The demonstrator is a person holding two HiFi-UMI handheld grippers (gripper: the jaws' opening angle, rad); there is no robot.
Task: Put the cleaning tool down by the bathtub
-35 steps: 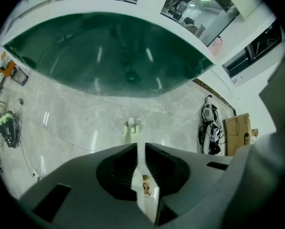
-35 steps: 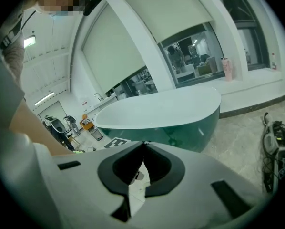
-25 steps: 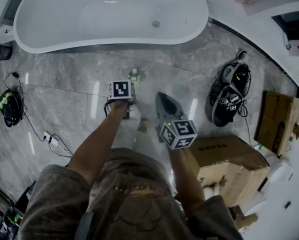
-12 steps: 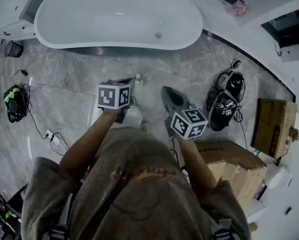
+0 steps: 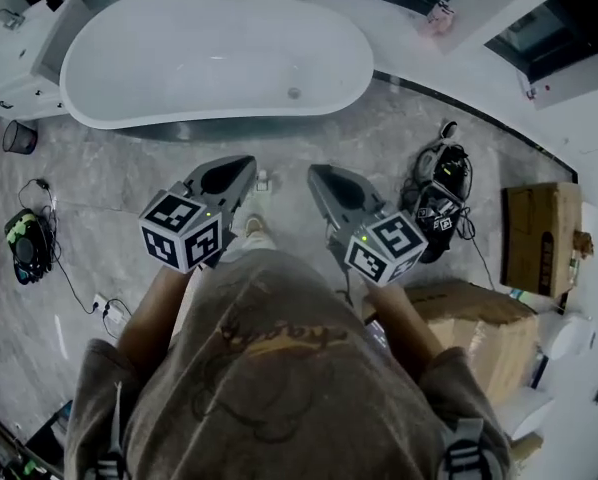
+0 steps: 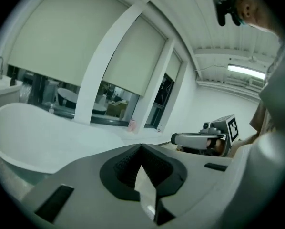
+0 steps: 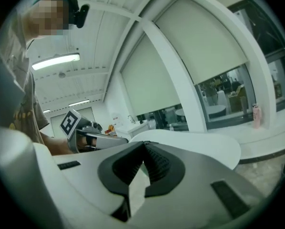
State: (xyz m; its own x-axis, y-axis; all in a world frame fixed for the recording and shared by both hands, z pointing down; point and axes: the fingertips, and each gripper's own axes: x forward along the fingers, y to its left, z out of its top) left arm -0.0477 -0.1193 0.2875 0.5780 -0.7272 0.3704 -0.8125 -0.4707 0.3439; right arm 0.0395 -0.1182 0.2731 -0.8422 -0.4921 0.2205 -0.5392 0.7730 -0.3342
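Note:
The white oval bathtub [image 5: 179, 58] lies across the top of the head view and also shows in the left gripper view [image 6: 28, 142] and the right gripper view [image 7: 199, 142]. A small white and green cleaning tool [image 5: 262, 180] rests on the grey marble floor just in front of the tub, free of both grippers. My left gripper [image 5: 243, 165] is raised above the floor to the tool's left, shut and empty [image 6: 141, 146]. My right gripper [image 5: 316, 173] is level with it on the right, also shut with nothing in it [image 7: 143, 143]. Both point toward the tub and the windows.
A black bag with cables [image 5: 441, 198] sits by the curved step on the right. Cardboard boxes [image 5: 539, 233] [image 5: 469, 318] stand at the right. A black bin [image 5: 19, 136], a dark device with cords [image 5: 24, 236] and a power strip [image 5: 109, 308] lie on the left.
Both grippers have risen from near the floor and tipped up from pointing down to almost level. The cleaning tool stays on the floor by the tub.

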